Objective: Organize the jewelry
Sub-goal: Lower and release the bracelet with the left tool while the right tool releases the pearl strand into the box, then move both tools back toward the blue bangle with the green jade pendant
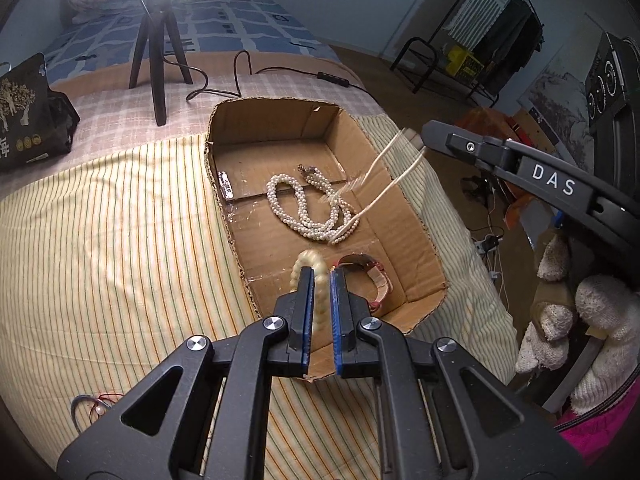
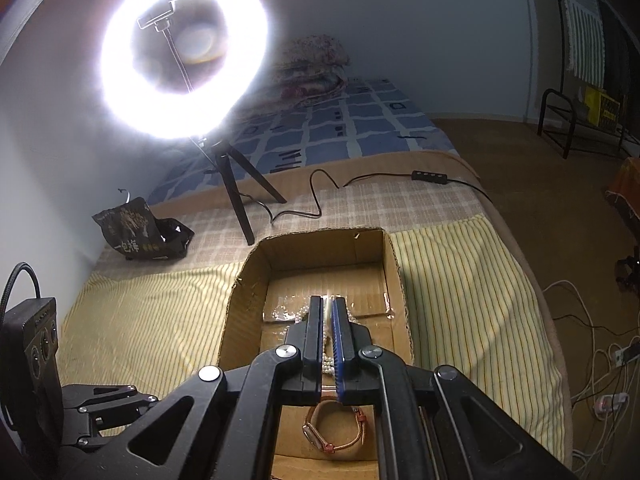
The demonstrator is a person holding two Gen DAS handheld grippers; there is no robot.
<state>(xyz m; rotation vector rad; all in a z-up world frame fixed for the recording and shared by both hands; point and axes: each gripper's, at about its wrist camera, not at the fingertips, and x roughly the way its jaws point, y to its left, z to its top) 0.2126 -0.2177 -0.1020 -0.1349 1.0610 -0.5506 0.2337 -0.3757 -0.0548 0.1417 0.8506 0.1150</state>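
Cardboard box (image 1: 280,132): we log a coiled pearl necklace (image 1: 304,216) and a watch (image 2: 332,432). Only the left view shows our left gripper (image 1: 320,276) pinching a cream bead bracelet (image 1: 316,268); our right gripper (image 2: 327,304) clamps a pearl strand (image 1: 384,188).

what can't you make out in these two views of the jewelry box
- Left wrist view: the strand hanging from the right gripper is smeared by motion, so its beads cannot be told.
- Left wrist view: the watch is partly behind the left gripper.
- Right wrist view: the pearl necklace in the cardboard box is mostly behind the fingers.
- Right wrist view: glare from the ring light washes out the wall around it.
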